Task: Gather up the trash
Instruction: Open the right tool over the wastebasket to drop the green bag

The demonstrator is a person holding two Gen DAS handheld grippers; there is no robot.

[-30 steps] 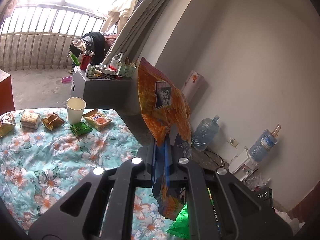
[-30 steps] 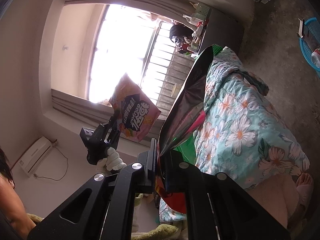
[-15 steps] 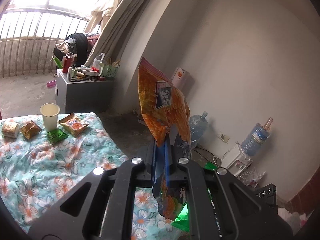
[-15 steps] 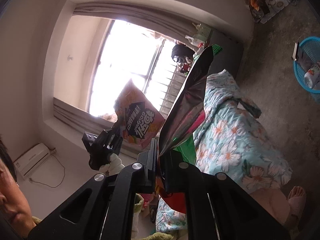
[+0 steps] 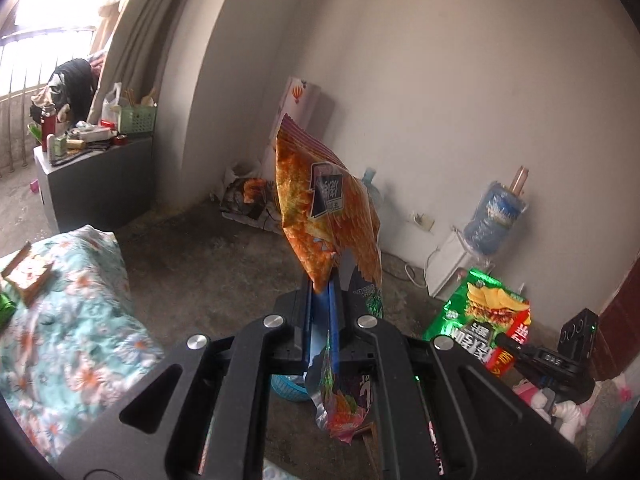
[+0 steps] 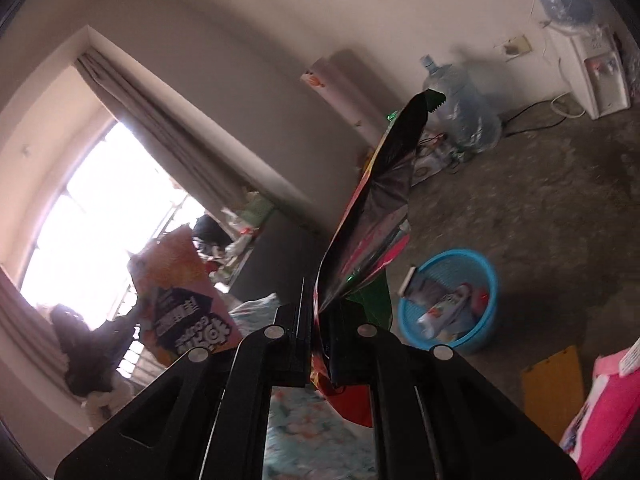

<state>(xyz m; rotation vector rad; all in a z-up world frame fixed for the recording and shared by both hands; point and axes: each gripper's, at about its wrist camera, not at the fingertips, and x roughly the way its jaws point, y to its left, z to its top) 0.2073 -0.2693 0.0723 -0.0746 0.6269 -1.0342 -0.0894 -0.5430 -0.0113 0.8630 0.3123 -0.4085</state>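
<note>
Trash for collecting is held in both grippers, above a bare grey concrete floor [image 6: 552, 208] in a room with plain pale walls. Largest nearby is the bed under a teal quilt printed with white and orange flowers [image 5: 68, 320], at the lower left of the left wrist view, with a flat snack packet [image 5: 26, 276] lying on it. A dark grey cabinet [image 5: 96, 184] crowded with small items stands by the curtained window. A white water dispenser carrying an upturned blue bottle [image 5: 496, 216] stands against the wall, and a clear empty water jug [image 6: 464, 112] sits on the floor near it. A round light-blue plastic basket [image 6: 448, 300] rests on the floor, already holding several wrappers.

The left gripper [image 5: 326, 292] has its jaws pinched tight on an orange crinkled foil snack bag [image 5: 324, 208], which stands up from the fingers. The right gripper [image 6: 316, 316] is clamped on a dark foil chip bag with a green and red printed face [image 6: 384, 200]; the left wrist view shows that printed face at lower right. The basket lies just right of this bag in the right wrist view.
</note>
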